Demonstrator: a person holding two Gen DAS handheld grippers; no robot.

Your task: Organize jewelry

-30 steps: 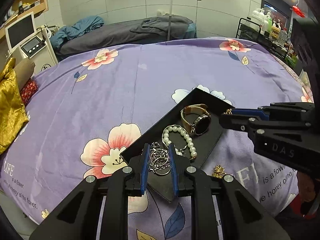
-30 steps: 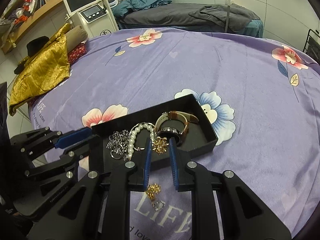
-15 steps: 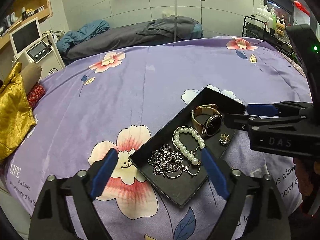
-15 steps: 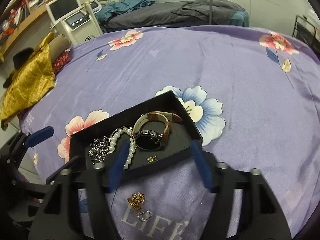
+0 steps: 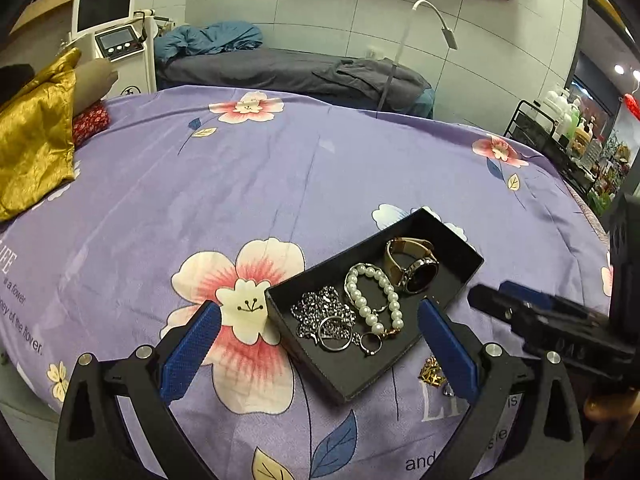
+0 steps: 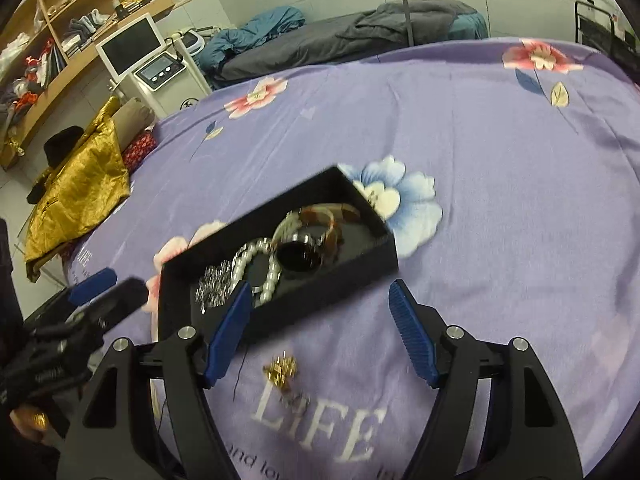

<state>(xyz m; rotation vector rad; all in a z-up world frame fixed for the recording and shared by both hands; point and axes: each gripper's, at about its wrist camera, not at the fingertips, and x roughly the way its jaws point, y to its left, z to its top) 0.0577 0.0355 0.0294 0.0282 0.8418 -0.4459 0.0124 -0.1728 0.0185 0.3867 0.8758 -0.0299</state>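
Observation:
A black tray [image 5: 352, 376] lies on the purple flowered bedspread [image 5: 240, 184]. It holds a silver chain pile [image 5: 320, 308], a pearl bracelet [image 5: 362, 304], a gold-strapped watch [image 5: 418, 276] and two rings [image 5: 334, 340]. My left gripper [image 5: 318, 312] hovers over the tray's near end, jaws opening wide, pressing nothing. My right gripper [image 6: 319, 288] hangs before the tray [image 6: 352, 276], jaws opening too, nothing gripped. A gold trinket [image 6: 282, 370] and a small silver piece [image 6: 294, 398] lie on the spread below it.
A gold cloth [image 5: 32, 144] lies at the bed's left edge. Behind the bed stand a grey treatment couch [image 5: 280, 68], a machine with a screen [image 5: 108, 20] and a lamp pole [image 5: 396, 64]. A black trolley with bottles [image 5: 560, 132] is at the right.
Both grippers went from shut to wide open. The left let the silver chain down into the tray, the right dropped a small gold piece there. Both have pulled back slightly.

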